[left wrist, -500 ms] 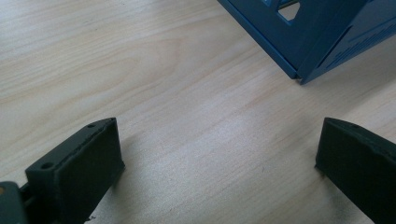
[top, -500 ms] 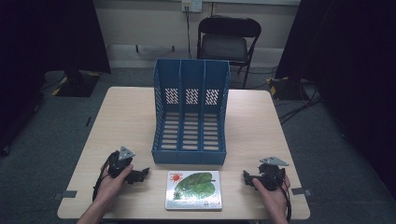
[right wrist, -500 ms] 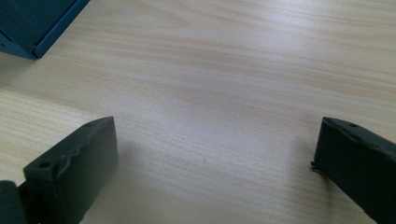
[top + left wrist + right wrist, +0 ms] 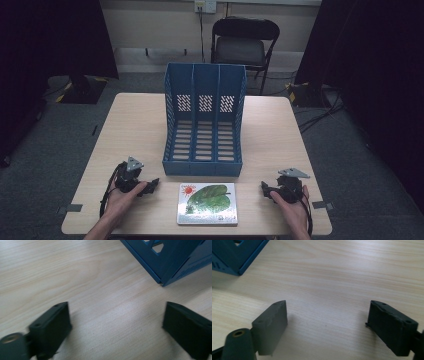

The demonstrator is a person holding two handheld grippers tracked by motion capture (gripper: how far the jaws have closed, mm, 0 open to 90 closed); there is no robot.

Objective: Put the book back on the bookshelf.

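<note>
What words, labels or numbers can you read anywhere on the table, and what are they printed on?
Book, near the table's front edge: small print along the top and bottom of its leaf cover, too small and blurred to read.
Blue file rack: no lettering visible.
Left tool and right tool: no markings legible.
So no text can be read out.

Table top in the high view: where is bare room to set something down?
Bare wood on the table lies left of the blue file rack and right of it to the far edge. It is tighter along the near edge, where the picture book sits between the left hand-held gripper and right hand-held gripper.
</note>
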